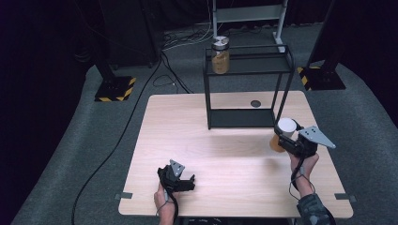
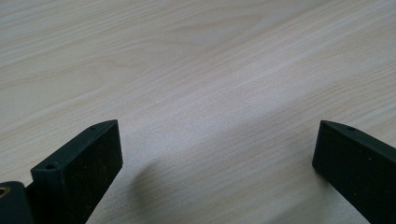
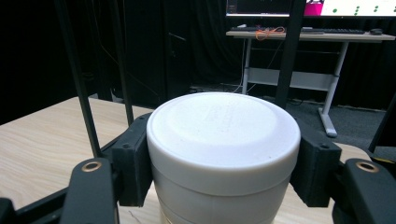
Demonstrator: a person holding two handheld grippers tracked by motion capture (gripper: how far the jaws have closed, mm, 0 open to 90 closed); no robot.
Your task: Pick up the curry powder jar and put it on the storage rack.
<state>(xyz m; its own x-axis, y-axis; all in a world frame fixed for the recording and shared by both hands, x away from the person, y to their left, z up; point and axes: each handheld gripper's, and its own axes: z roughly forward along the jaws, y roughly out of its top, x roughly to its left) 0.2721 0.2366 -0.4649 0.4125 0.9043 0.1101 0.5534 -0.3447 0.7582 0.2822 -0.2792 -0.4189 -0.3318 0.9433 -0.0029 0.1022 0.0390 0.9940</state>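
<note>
A jar with a white lid (image 1: pixel 283 132) and amber contents hangs above the table's right side, and my right gripper (image 1: pixel 287 139) is shut on it just under the lid. In the right gripper view the white-lidded jar (image 3: pixel 223 140) sits between both black pads (image 3: pixel 135 161). A second jar (image 1: pixel 220 56) with a metal lid stands on the top level of the black wire shelf (image 1: pixel 248 70) at the far side. My left gripper (image 1: pixel 187 181) rests low near the front edge, its jaws open over bare wood (image 2: pixel 210 93) with nothing between them.
The wooden table (image 1: pixel 197 140) has a small round grommet (image 1: pixel 255 103) near the shelf's base. Cables (image 1: pixel 141 93) run over the grey floor at the left. Black stands with yellow-striped feet (image 1: pixel 114 88) flank the table, and a desk (image 3: pixel 299 35) stands behind.
</note>
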